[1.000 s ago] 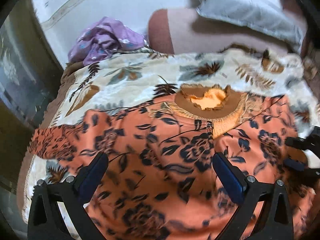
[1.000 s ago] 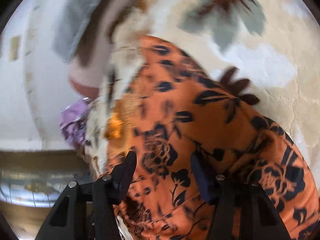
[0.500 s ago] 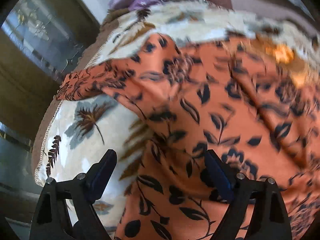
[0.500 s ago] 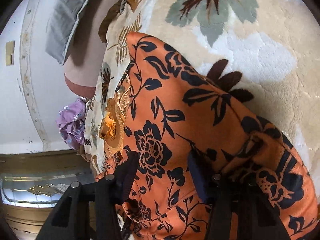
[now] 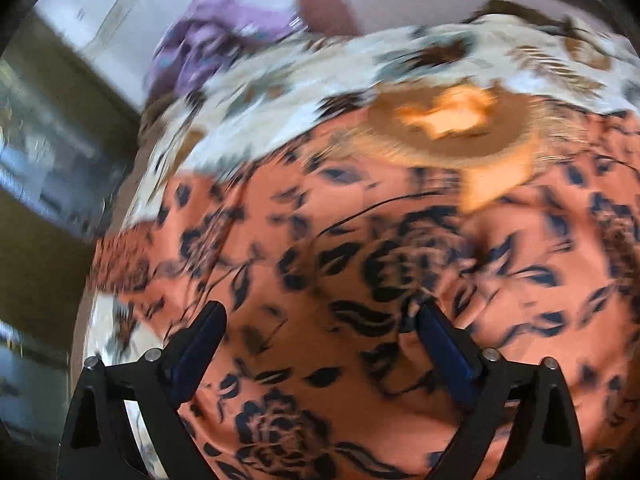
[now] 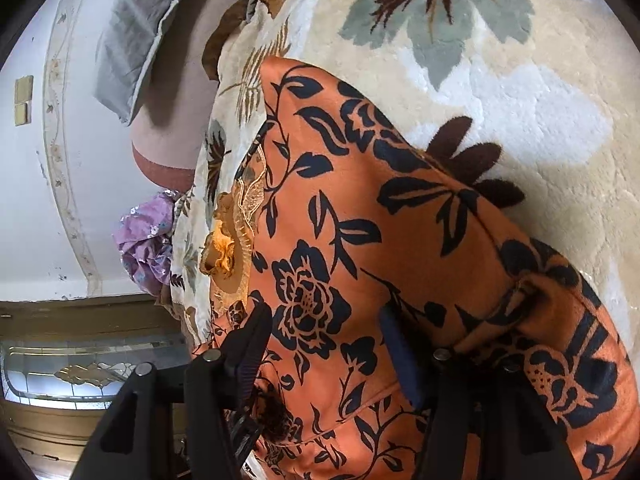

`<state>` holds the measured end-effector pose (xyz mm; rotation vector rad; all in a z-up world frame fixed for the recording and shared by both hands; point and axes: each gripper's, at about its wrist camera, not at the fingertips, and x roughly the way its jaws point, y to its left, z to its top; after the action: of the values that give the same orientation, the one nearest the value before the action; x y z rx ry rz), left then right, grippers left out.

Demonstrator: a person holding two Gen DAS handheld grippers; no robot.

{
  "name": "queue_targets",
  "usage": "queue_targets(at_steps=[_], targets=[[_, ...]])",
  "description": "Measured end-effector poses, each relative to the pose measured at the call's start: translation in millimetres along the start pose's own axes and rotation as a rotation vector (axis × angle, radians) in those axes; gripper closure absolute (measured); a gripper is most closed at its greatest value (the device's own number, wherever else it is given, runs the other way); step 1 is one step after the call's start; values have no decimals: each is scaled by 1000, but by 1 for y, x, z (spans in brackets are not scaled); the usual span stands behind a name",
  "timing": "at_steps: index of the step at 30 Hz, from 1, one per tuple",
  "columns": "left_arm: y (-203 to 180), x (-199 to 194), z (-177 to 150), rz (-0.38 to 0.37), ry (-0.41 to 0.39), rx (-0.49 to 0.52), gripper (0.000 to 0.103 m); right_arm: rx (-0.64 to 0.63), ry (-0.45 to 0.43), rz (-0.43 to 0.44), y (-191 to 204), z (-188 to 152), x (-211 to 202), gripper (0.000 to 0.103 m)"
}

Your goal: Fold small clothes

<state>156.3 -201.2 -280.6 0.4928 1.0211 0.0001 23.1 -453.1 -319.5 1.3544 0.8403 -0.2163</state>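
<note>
An orange garment with black flowers (image 5: 360, 260) lies spread on a cream floral blanket (image 5: 400, 60). Its brown neck opening (image 5: 452, 120) points away in the left wrist view. My left gripper (image 5: 320, 316) is open, just above the cloth, holding nothing. In the right wrist view the same garment (image 6: 380, 220) fills the middle, with a folded sleeve or hem lump (image 6: 552, 320) at the right. My right gripper (image 6: 324, 320) is open, low over the cloth, with fabric between its fingers but not pinched.
A crumpled purple garment (image 5: 212, 48) lies at the far edge of the blanket (image 6: 520, 80), also seen in the right wrist view (image 6: 148, 240). A pink bolster (image 6: 172, 140) and grey pillow (image 6: 136, 28) sit by the white wall. A glass-panelled cabinet (image 6: 80, 372) stands beside the bed.
My left gripper swung back from the garment's left sleeve side to face the neck opening; its view is blurred by motion. My right gripper barely moved and stays open.
</note>
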Motion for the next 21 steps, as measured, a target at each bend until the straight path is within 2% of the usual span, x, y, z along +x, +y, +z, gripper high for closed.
queue_targets(at_steps=[3,6,10,12,14,17,19,21], targets=[[36,7,-10,16,28,-57,6,-10,-2,-5,2,0,1,42],[78,13,-36,98,62,-100,6,-10,-8,-6,2,-1,0,42],[129,18,-68,6,127,-233,6,-25,-21,-15,4,-5,0,41],[139,17,-62,-17,112,-274,6,-37,-29,-27,7,-7,0,41],[139,8,-47,-57,66,-283,6,-44,-38,-36,9,-8,0,41],[108,-9,0,-88,-33,-215,6,-56,-47,-43,11,-10,0,41],[82,-12,24,-58,-77,-156,6,-54,-44,-43,11,-9,0,41],[48,-9,46,5,-88,-98,6,-41,-37,-34,9,-7,1,41]])
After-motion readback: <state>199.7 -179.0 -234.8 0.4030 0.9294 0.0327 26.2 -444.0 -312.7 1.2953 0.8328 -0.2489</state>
